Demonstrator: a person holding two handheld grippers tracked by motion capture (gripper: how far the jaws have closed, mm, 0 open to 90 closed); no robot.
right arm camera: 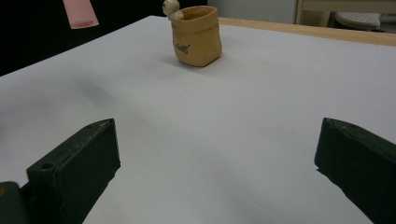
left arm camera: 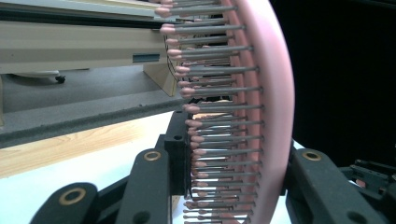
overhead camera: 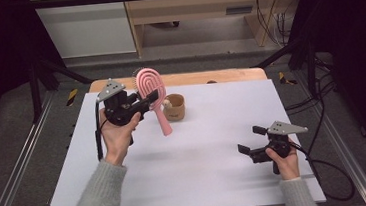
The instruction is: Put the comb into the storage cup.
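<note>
High view: two hand-held grippers are working over a white table (overhead camera: pixel 187 173), one lifting a pink hairbrush (overhead camera: pixel 151 88), the other waiting unloaded.

The table is carrying a small tan cup (overhead camera: pixel 175 107) near the middle of its far edge, with a little pale figure (overhead camera: pixel 167 104) peeking over the rim on its left side. The left gripper (overhead camera: pixel 151 96) is hanging above the far-left part of the surface, its jaws clamping the hairbrush by the head, bristles pointing away from the person and the handle slanting down toward the cup without touching it. The right gripper (overhead camera: pixel 251 140) is sitting low near the near-right corner, its jaws spread wide and gripping nothing, pointing across the bare surface toward the cup.
</note>
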